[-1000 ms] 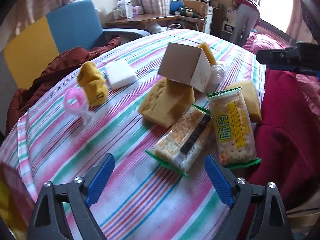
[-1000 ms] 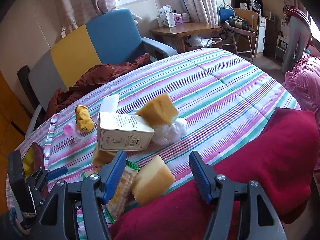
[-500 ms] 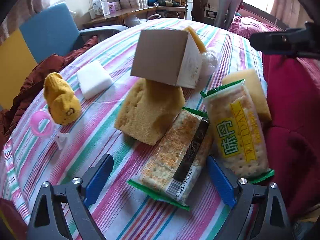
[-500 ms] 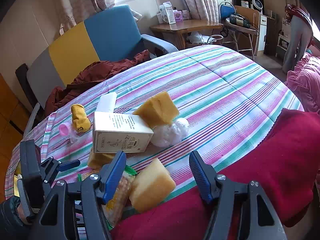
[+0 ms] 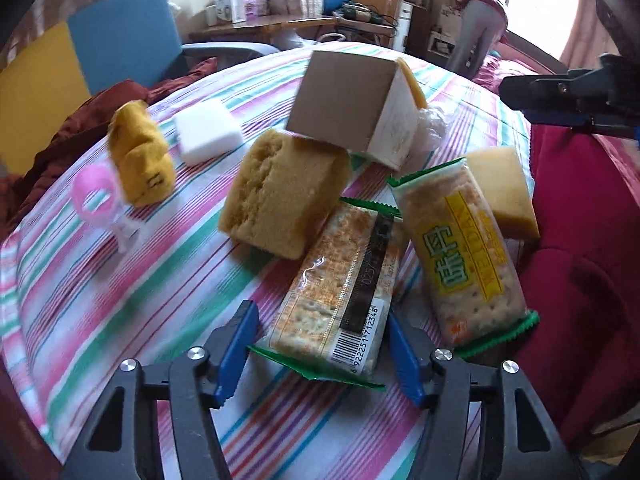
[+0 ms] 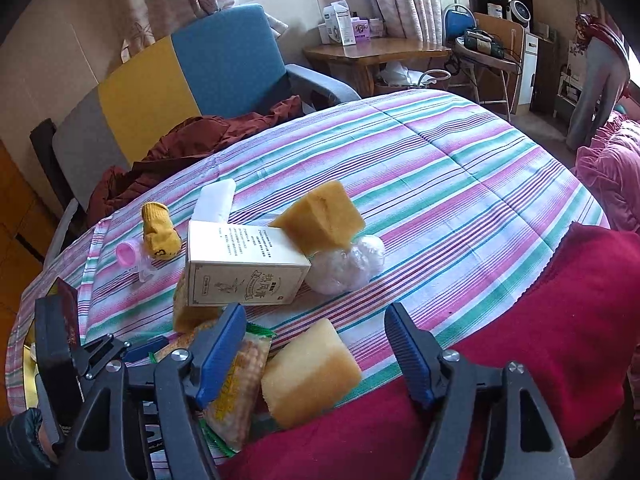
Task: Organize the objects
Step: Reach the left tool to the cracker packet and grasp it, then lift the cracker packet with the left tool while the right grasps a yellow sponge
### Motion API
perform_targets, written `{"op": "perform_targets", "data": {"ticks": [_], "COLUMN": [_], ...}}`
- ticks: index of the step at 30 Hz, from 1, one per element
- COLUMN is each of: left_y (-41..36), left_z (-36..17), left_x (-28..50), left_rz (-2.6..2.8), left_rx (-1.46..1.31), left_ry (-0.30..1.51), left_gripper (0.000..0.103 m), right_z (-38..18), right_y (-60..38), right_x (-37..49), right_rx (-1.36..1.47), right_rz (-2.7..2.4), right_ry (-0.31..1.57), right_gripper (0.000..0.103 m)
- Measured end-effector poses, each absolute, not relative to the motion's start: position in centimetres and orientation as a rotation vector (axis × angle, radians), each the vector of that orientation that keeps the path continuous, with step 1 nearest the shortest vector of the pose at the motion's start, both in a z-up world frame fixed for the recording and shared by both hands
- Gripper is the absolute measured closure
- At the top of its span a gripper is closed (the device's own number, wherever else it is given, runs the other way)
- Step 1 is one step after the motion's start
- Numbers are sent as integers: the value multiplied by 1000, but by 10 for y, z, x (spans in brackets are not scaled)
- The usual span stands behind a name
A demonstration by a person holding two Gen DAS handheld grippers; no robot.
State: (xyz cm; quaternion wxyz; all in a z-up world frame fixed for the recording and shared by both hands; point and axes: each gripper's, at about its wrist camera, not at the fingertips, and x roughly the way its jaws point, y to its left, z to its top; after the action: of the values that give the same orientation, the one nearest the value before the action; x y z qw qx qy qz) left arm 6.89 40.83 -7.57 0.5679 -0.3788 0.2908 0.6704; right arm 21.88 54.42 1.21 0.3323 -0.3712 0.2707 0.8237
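**Cracker Packet Grasp: Closure Under Way, Alignment to Be Checked**

While the left gripper [image 5: 322, 354] is closing, the near end of the barcode cracker packet [image 5: 342, 292] is seen between its jaws; pad contact on both sides cannot be confirmed. The packet lies on the striped cloth [image 5: 120, 280], leaning against a yellow sponge [image 5: 280, 196] and beside a second cracker packet [image 5: 464, 252]. Closure should be completed gently across the packet's width, so the crackers are not crushed, and the lift kept clear of the sponge. The right gripper [image 6: 316, 354] is opening above a pale sponge [image 6: 310, 372], which is not gripped.
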Motion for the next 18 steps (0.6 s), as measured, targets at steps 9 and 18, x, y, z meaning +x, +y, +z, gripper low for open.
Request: {"op": "perform_targets", "data": {"ticks": [9, 18], "left_y": [358, 316], "left_z": [-72, -68], "left_x": [63, 73], "left_rz": [1671, 1728], "left_rx": [-945, -1007], "left_ry": [632, 546], "left_gripper": [44, 22], "right_z": [12, 12], "right_y": [540, 533], "right_x": [212, 206], "right_rx": [-987, -997], "right_rz": [2164, 2182], "right_ry": [707, 708], "right_gripper": [30, 30]}}
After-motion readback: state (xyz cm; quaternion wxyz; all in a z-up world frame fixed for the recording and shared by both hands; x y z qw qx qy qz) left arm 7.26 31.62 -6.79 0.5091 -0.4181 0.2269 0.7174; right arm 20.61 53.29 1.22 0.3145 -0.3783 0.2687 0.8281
